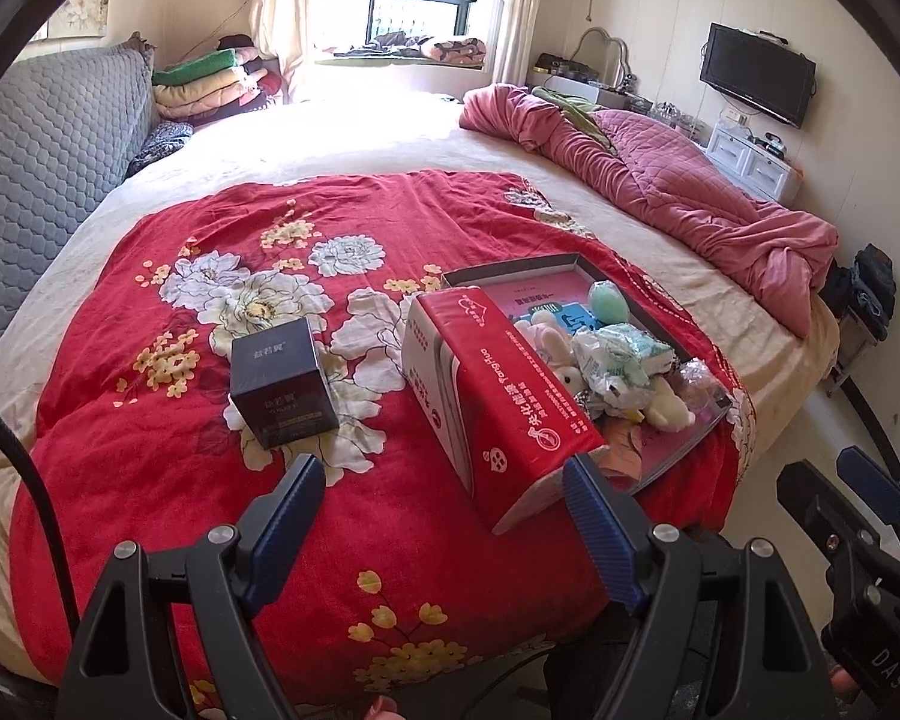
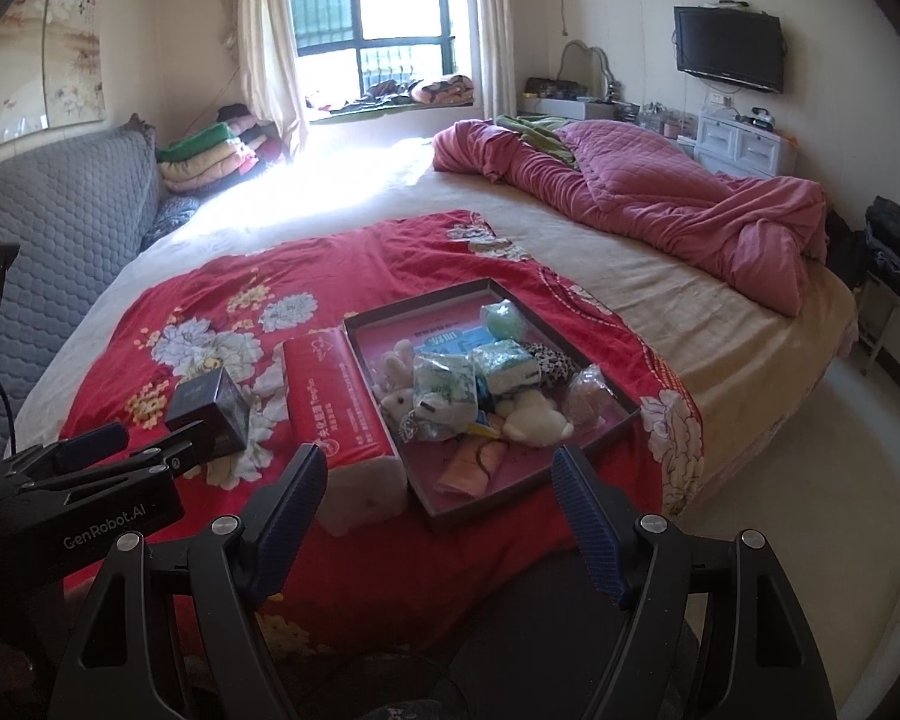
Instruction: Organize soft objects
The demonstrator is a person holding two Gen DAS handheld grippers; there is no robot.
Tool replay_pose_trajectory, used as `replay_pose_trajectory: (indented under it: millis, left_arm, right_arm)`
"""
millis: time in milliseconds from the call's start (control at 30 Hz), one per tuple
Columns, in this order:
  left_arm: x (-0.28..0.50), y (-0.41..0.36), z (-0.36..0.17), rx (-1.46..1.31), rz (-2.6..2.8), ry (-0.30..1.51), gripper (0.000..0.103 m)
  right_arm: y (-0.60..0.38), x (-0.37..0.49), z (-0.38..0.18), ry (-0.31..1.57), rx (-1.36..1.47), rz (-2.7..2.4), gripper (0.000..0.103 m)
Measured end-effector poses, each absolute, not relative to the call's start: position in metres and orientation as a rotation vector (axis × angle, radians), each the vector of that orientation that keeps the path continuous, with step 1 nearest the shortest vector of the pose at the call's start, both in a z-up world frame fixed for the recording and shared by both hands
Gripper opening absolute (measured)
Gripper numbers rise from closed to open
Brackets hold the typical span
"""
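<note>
Soft toys (image 2: 534, 420) and tissue packs (image 2: 450, 387): heaped in tray (image 2: 576, 330) on bed. Red tissue pack (image 2: 336, 414) at tray's 9 o'clock. Left tongs (image 1: 444, 480) and right tongs (image 2: 435, 468) both open, empty.

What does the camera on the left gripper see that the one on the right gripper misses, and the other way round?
Only the left wrist view shows the dark box's printed front face. Only the right wrist view shows the leopard-print item and the orange cloth in the tray, plus the flower painting on the wall. Both show the red tissue pack, the white plush toys, the red floral blanket, and both grippers open and empty.
</note>
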State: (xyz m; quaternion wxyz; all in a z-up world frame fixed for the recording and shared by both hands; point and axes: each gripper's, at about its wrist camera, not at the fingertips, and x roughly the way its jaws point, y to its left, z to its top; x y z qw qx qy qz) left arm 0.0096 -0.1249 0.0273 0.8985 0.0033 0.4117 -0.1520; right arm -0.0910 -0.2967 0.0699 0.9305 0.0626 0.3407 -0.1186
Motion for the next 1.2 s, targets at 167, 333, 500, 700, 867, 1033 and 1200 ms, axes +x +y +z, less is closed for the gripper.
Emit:
replay_pose_trajectory:
  millis: [167,333,500,700,867,1033,1200]
  left_arm:
    - [0.004,-0.131,0.019,0.042,-0.317,0.871,0.081]
    - [0.001,-0.132,0.017,0.044,-0.312,0.874,0.081]
    - [0.002,-0.134,0.014,0.049,-0.317,0.881,0.081]
    - [0.001,-0.135,0.011,0.054,-0.315,0.892,0.081]
    - [0.001,-0.134,0.01,0.056,-0.308,0.895,0.081]
    - [0.0,-0.134,0.01,0.061,-0.301,0.895,0.081]
    - [0.001,-0.135,0.009,0.061,-0.305,0.899,0.081]
  right_arm:
    - [-0.306,-0.093,0.06,0.731,0.164,-0.263,0.079]
    - [-0.307,-0.091,0.048,0.767,0.163,-0.272,0.079]
    - [-0.309,-0.09,0.042,0.785,0.154,-0.289,0.079]
    - [-0.308,-0.089,0.041,0.778,0.164,-0.272,0.079]
    - [-0.309,-0.088,0.037,0.799,0.183,-0.267,0.079]
    - [-0.309,-0.088,0.036,0.801,0.185,-0.27,0.079]
    - [-0.309,-0.088,0.036,0.806,0.183,-0.268,0.079]
